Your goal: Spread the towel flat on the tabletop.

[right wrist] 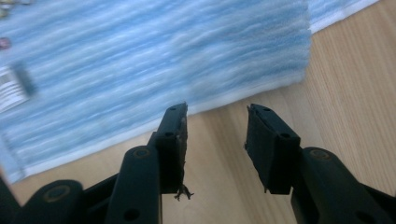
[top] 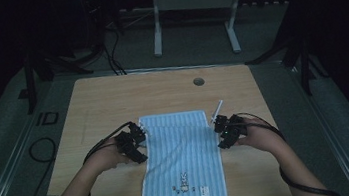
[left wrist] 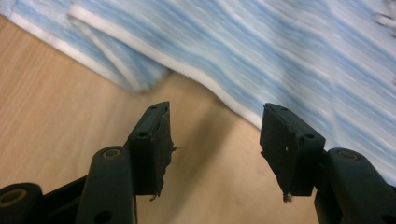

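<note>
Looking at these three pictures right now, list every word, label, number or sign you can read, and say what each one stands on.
No text can be read.
Small dark print near the front edge of the blue striped towel, high view: too small to read.
White tag with dark marks on the towel, right gripper view: too blurred to read.
Wooden table: no writing to be seen.

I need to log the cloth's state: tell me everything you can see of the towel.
The towel is light blue with fine pale stripes and white hemmed edges, soft terry by its look. It lies on the wooden table, mostly flat, folded over at its far end, with small printed marks near the near edge. Both grippers flank it with open jaws; neither grips it.
</note>
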A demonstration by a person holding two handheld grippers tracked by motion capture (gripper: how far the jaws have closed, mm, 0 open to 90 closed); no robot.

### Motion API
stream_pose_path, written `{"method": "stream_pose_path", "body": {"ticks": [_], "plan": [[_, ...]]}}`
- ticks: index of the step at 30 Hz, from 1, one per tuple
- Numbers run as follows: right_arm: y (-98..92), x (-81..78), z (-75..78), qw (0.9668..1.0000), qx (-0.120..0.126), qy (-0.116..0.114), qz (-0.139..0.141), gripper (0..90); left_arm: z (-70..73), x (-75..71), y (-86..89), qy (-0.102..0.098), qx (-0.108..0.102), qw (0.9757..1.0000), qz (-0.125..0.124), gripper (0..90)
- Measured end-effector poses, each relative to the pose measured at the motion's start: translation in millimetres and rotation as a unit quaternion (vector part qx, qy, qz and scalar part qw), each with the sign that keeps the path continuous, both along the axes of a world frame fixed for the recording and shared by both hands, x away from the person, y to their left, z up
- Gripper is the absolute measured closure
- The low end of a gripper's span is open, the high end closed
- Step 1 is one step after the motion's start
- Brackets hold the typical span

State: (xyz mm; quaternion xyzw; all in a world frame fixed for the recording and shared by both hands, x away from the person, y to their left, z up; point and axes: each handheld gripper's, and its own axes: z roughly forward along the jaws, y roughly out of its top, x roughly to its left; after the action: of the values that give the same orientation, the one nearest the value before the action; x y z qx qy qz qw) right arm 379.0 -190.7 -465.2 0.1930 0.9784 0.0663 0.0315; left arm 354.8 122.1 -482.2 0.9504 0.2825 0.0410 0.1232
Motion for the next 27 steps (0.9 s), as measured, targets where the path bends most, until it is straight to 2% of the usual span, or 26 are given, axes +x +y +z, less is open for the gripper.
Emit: {"method": "stream_pose_path", "body": {"ticks": [2,3,7,12,15,18,20,22,24,27], "plan": [[1.9,8.9,-6.2,1.0000,-0.009,-0.002,0.001,55.2,-4.5,9.2,-2.6,-0.002,0.008,0.9999,0.010,43.1],[2.4,13.3,-9.2,0.9999,-0.010,0.005,-0.001,53.5,-6.6,13.7,-3.5,-0.001,0.010,0.9998,0.015,43.1],[3.3,27.6,-16.8,0.9998,-0.010,0.017,-0.008,51.3,-13.7,26.9,-7.7,0.000,0.009,0.9996,0.027,40.6],[5.9,36.8,-23.0,0.9997,-0.006,0.018,-0.013,50.3,-22.1,36.8,-15.7,-0.006,0.016,0.9994,0.030,40.4],[8.4,42.6,-28.6,0.9995,-0.011,0.018,-0.022,49.3,-27.7,43.6,-19.5,0.001,0.014,0.9994,0.033,40.5],[11.8,47.6,-35.8,0.9990,-0.016,0.032,-0.028,50.1,-33.2,50.3,-22.2,0.008,0.009,0.9991,0.040,40.5],[14.1,49.5,-40.8,0.9986,-0.025,0.039,-0.028,54.0,-37.3,53.9,-23.6,0.014,0.006,0.9990,0.041,42.0],[16.0,50.2,-44.7,0.9981,-0.032,0.046,-0.025,60.7,-37.4,56.1,-24.8,0.007,0.002,0.9990,0.044,43.6],[16.9,49.7,-45.5,0.9979,-0.034,0.051,-0.021,72.8,-34.7,55.9,-25.4,0.001,-0.011,0.9992,0.038,57.2],[16.0,48.8,-41.1,0.9983,-0.032,0.046,-0.019,83.4,-29.3,52.7,-25.9,-0.006,-0.025,0.9992,0.030,72.7]]}}
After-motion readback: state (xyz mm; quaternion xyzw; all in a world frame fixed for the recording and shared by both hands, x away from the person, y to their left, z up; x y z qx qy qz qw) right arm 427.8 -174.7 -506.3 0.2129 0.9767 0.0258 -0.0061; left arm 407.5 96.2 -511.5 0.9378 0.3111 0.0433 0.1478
